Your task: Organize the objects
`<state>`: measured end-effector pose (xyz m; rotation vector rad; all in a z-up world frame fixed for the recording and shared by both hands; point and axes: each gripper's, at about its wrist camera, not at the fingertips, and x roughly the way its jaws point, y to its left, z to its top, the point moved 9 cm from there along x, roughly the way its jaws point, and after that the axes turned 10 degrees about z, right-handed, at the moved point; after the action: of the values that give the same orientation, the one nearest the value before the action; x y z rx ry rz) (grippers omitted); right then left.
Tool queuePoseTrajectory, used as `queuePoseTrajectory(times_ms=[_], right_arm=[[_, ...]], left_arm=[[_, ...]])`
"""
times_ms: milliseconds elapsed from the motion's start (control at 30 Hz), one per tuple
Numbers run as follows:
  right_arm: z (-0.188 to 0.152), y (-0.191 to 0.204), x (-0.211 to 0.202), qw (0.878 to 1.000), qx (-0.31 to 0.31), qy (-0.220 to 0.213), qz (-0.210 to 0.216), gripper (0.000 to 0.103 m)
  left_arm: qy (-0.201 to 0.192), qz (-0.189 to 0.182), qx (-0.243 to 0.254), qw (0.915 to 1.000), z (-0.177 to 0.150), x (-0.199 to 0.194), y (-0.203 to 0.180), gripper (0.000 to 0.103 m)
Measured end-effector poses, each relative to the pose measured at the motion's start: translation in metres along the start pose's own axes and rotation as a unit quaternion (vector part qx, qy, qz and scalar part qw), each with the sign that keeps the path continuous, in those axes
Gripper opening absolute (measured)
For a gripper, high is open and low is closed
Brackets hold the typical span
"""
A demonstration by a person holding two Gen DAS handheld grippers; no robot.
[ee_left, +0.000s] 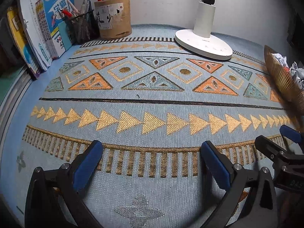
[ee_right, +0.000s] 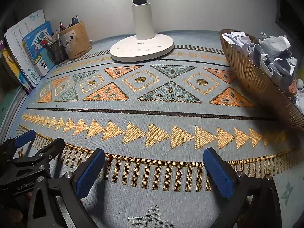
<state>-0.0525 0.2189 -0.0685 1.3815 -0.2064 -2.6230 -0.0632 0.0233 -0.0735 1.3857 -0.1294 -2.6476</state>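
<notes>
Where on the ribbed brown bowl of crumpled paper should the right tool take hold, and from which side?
Grip the ribbed brown bowl at its thin near rim, coming from above on the mat-facing side: the flared wall is too wide to span, and crumpled paper fills the middle.

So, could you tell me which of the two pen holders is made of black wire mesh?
The smaller mesh holder, next to the books; the round tan holder beside it has solid walls.

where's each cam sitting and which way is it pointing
Left wrist: on the left tongs, angled down over the patterned cloth toward books and pen holders; the right tongs show at its right edge.
Right wrist: on the right tongs, facing the lamp and paper-filled bowl.
Shared: cloth, lamp, books, holders, bowl.
</notes>
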Motion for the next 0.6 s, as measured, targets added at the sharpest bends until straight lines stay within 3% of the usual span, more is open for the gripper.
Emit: queuePoseTrajectory(times_ms=[167, 600], right_arm=[[-0.0034, 0.0027, 0.0042, 0.999, -0.018, 0.010, -0.027, 0.103], [-0.0060, -0.0006, -0.0002, 0.999, -0.014, 0.006, -0.032, 0.103]], left_arm=[[0.000, 0.000, 0.000, 1.0000, 0.0001, -0.0001, -0.0014, 0.103], [-0.010, -0.008, 0.002, 0.9999, 0.0010, 0.0004, -0.0017, 0.103]])
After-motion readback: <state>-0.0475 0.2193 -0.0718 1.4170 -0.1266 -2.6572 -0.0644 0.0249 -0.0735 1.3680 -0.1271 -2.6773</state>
